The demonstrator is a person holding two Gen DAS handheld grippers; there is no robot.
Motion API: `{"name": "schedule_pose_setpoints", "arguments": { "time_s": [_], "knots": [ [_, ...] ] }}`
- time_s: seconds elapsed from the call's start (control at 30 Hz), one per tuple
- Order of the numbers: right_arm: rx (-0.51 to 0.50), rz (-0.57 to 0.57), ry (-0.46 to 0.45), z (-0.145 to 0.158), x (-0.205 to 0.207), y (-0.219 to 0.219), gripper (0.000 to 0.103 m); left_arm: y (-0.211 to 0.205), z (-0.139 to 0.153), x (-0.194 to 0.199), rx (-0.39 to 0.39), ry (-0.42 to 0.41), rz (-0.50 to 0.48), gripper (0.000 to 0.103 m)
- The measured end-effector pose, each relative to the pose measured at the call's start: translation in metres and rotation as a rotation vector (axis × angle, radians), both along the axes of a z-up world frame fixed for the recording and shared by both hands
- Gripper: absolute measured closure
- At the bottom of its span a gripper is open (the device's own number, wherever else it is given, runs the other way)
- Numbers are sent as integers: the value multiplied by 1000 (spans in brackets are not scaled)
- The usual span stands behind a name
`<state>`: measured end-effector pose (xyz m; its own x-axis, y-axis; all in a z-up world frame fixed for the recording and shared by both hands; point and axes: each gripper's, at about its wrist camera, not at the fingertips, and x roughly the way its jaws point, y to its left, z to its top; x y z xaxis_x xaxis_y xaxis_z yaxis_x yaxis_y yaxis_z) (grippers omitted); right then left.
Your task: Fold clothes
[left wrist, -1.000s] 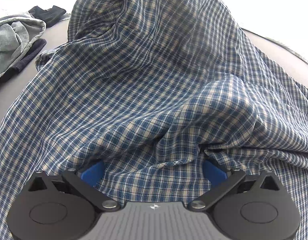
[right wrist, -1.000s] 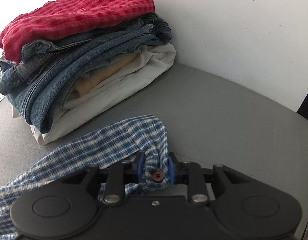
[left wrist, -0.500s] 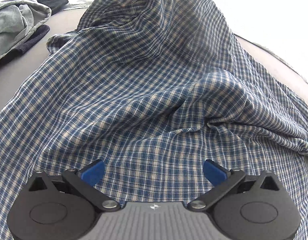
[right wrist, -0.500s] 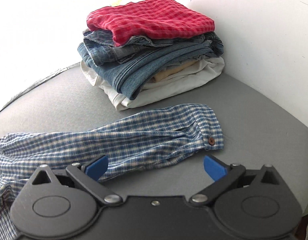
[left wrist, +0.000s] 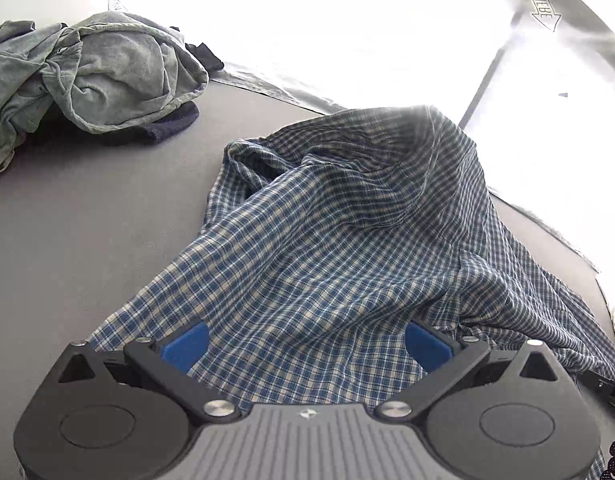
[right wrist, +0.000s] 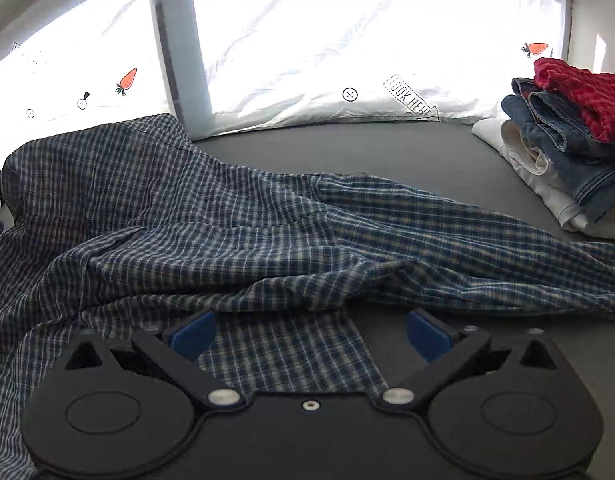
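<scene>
One big grey tabletop [right wrist: 387, 152] under everything, backed by a bright white curtain [right wrist: 307, 60] with little carrot prints. Sprawled across most of it: blue plaid shirt [right wrist: 227, 220], rumpled, not folded yet, one sleeve [right wrist: 487, 248] stretched out flat toward the right. Same shirt humped up in front of the left wrist camera [left wrist: 327, 260], far end bunched high against the curtain.

Off at the right edge of the right wrist view, well apart from the sleeve: folded stack [right wrist: 567, 152] — white at the bottom, denim in the middle, red checked piece on top. Far left in the left wrist view: crumpled grey-green garment [left wrist: 87, 72] heaped on something dark, also well apart from the shirt.

Left gripper [left wrist: 307, 344] spread wide, blue pads apart, low over the shirt's near edge with cloth lying between them but not pinched. Right gripper [right wrist: 309, 336] spread wide too, holding nothing, a flat flap of shirt under its left pad, bare table under the right one.
</scene>
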<state>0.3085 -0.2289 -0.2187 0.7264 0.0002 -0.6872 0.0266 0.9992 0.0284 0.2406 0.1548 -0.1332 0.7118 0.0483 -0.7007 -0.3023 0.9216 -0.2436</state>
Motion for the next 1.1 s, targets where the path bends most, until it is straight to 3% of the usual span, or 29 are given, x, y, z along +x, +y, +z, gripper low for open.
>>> {"name": "schedule_pose_setpoints", "arguments": {
  "time_s": [0.17, 0.27, 0.43, 0.53, 0.63, 0.87, 0.93, 1.0, 1.07, 1.1],
  "knots": [
    [-19, 0, 55, -35, -5, 37, 0, 50, 5, -8, 8, -22, 119, 1],
    [-38, -60, 16, -48, -6, 39, 0, 79, -4, 1, -40, -1, 174, 2],
    [-55, -175, -61, -56, -8, 34, 0, 115, -12, 27, -89, -4, 189, 17],
    [-58, -178, -84, -59, -8, 33, 0, 125, -18, 56, -116, 7, 139, 35],
    [-56, -179, -84, -59, -7, 33, 0, 126, -25, 84, -141, 19, 51, 43],
    [-58, -179, -84, -60, -7, 34, 0, 107, -51, 127, -100, 106, -69, 43],
    [-59, -181, -84, -60, -7, 34, 0, 104, -53, 127, -62, 102, -96, 43],
    [-59, -183, -84, -60, -7, 34, 0, 107, -54, 126, -74, 97, -95, 45],
    [-58, -184, -84, -61, -7, 34, 0, 111, -55, 124, -86, 92, -93, 60],
    [-58, -184, -84, -61, -7, 34, 0, 112, -56, 123, -92, 90, -92, 95]
  ]
}}
